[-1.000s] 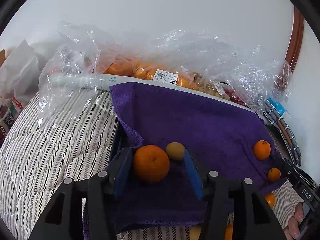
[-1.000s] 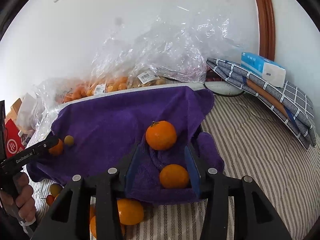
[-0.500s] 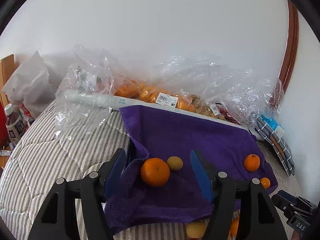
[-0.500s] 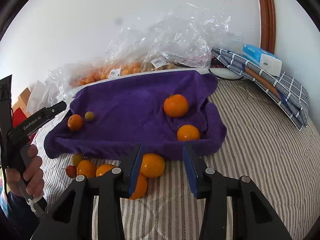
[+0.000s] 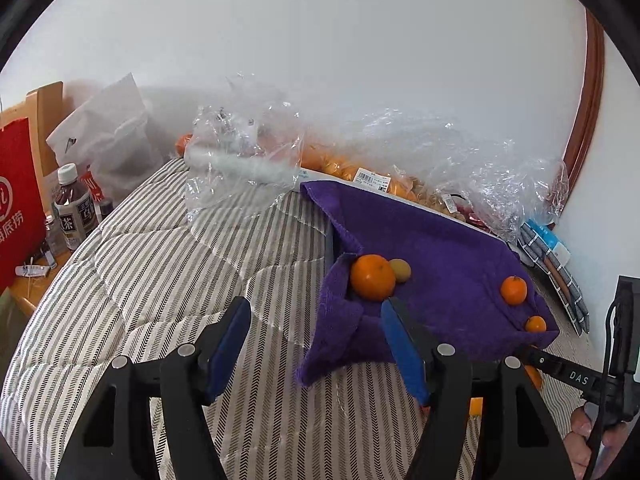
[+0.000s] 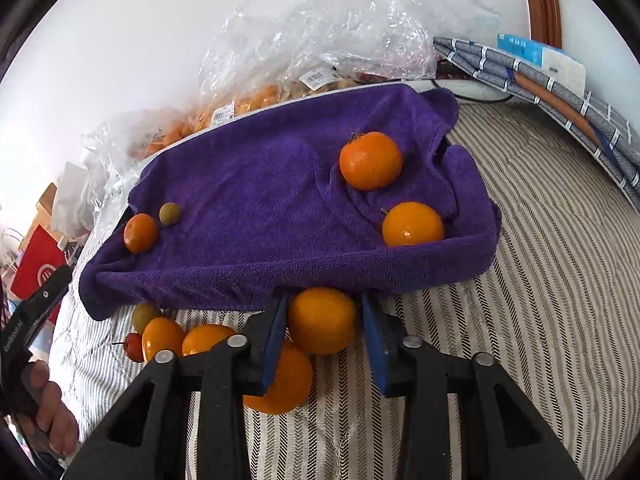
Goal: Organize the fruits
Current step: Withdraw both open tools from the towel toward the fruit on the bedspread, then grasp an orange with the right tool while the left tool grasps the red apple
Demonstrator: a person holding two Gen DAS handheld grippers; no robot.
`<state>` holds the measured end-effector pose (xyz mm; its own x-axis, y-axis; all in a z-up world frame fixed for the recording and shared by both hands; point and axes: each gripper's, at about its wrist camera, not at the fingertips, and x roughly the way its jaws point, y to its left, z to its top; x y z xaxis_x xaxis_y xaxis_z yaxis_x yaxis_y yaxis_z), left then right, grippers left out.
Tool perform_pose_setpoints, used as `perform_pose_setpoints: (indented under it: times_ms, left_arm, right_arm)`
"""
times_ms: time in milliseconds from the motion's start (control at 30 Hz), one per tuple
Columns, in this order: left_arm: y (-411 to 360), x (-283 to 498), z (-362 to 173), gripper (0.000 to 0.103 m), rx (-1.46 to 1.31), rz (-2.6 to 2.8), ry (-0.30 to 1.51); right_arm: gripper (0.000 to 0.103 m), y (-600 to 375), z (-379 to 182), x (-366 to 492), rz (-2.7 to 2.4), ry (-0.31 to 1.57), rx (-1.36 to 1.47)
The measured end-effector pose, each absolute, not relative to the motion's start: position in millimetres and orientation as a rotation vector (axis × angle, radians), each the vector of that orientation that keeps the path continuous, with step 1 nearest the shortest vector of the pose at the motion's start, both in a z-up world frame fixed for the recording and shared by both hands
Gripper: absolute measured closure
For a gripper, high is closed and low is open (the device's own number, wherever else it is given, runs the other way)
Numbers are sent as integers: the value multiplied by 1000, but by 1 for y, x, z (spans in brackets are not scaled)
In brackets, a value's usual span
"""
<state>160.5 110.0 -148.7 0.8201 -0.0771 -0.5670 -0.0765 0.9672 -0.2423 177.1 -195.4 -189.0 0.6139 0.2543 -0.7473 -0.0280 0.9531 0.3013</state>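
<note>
A purple towel [image 6: 260, 184] lines a tray on the striped bed. On it lie two oranges [image 6: 370, 160] at the right, and an orange [image 6: 140, 233] with a small green-yellow fruit [image 6: 169, 213] at the left. Several loose oranges lie on the bed in front of the towel. My right gripper [image 6: 322, 320] is open, its blue fingers on either side of one loose orange [image 6: 321, 320], not pressing it. My left gripper [image 5: 314, 332] is open and empty, held back over the bed left of the towel [image 5: 432, 264], near its orange [image 5: 372, 277].
Clear plastic bags of fruit [image 6: 320, 40] line the wall behind the tray. A folded checked cloth with a blue box [image 6: 540, 56] lies at the right. Bottles [image 5: 74, 208] and a red bag [image 5: 16, 208] stand left of the bed.
Both grippers have pulled back from the towel. The right one has dropped low over the loose oranges in front of it; the left one has shifted left over the bed.
</note>
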Motion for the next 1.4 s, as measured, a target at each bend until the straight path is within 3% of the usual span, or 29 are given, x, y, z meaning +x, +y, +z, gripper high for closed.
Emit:
perform_pose_setpoints:
  times_ms: [933,1000,1233,1300,1400]
  left_arm:
    - [27,143,-175,38,-60,-209,833]
    - [22,150,-176,47,-53,-205,853]
    - [7,159,-178,60,13,-170,874]
    - [8,160,-178,69,9,-158,872]
    - [15,161,-178,75,-33,-155,870]
  right_arm:
    - [68,-233,-189,106,100,812,200]
    - [68,-231,-188,105,116,808,191]
    - [68,-233,-185,102,136,782,209]
    - [68,-236,-184,101,138,772,228]
    - [68,-240,-184,100,109,767,244]
